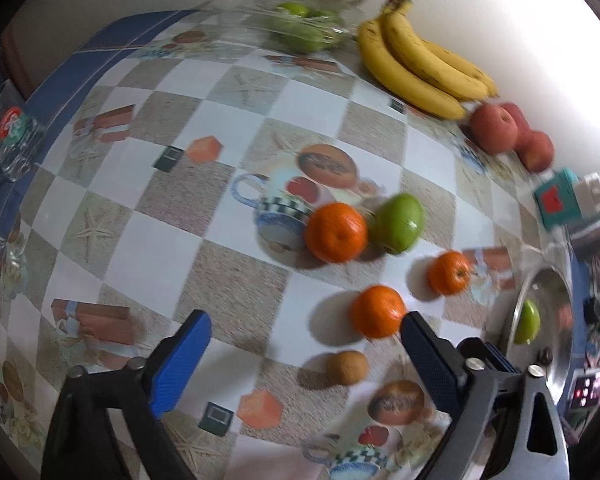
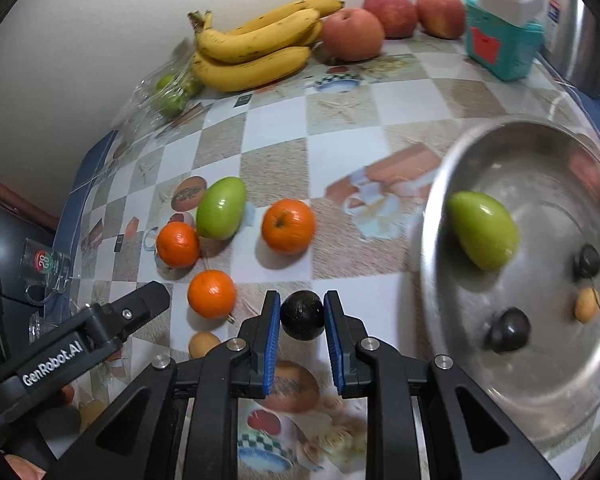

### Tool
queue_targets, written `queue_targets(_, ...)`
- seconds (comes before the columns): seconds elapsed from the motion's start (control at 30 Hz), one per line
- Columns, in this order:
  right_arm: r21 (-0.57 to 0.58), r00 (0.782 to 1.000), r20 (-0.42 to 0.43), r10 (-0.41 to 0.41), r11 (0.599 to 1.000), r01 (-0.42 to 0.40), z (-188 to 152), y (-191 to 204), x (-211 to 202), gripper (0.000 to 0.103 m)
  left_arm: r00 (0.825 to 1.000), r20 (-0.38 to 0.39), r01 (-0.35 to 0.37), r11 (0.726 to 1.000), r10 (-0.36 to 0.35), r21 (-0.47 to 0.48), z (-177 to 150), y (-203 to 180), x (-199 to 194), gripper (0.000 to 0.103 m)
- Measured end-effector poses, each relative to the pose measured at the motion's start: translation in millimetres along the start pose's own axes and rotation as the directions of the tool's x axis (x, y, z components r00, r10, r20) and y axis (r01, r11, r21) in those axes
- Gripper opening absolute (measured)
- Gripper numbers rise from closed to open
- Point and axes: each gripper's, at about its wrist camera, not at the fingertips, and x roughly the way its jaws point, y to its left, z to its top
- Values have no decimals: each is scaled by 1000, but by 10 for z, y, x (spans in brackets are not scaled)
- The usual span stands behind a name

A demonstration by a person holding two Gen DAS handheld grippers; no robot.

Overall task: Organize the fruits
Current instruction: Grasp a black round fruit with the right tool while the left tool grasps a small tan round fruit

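My right gripper point(image 2: 302, 305) is shut on a small dark round fruit point(image 2: 302, 314), held just above the tablecloth. To its right a steel bowl point(image 2: 540, 380) holds a green fruit point(image 2: 482, 234), two dark fruits and a small yellow one. My left gripper point(image 1: 304, 324) stands open with nothing gripped; a small brown fruit point(image 1: 346, 367) lies on the cloth between its fingers. An orange point(image 1: 377, 311) sits beside its right finger. Two more oranges point(image 1: 335, 232) and a green fruit point(image 1: 397, 223) lie beyond.
Bananas point(image 2: 252, 52) and red apples point(image 2: 352, 34) line the back wall, with a clear bag of green fruits point(image 2: 172, 96) to their left. A teal box point(image 2: 500, 44) stands at the back right. A drinking glass point(image 1: 14, 136) sits at the table's left edge.
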Motion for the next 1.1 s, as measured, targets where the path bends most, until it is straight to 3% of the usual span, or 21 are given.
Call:
queue_targets(0.27,60,1000,29,-3,998,1,-128,-192,-228,23,997,-69,31,997,-26,77,-141,-190,137,82)
queue_targets(0.33,71,1000,31,-5,998,2,-157,-225,-261,23,996,-86,36,996,-29,87,-168,-219,181,71)
queue_targets(0.5,86,999,39,1,996,-5,-195,-278,-319,23,993,-116,25,994,-13,105,-218,-276,277,55)
queue_targets(0.67,83,999,43,16,996,-19,-172,-283,-343,23,992,-130,11,994,2,107,-227,-307,336,48)
queue_targets(0.83,79,999,40,26,996,-29,-159,-271,-338,23,992,-126,9,995,4,101,-216,-326,352,35)
queue_targets(1.1,73,998,50,35,997,-39,-139,-262,-386,23,994,-114,14,994,-2,111,-208,-306,296,29)
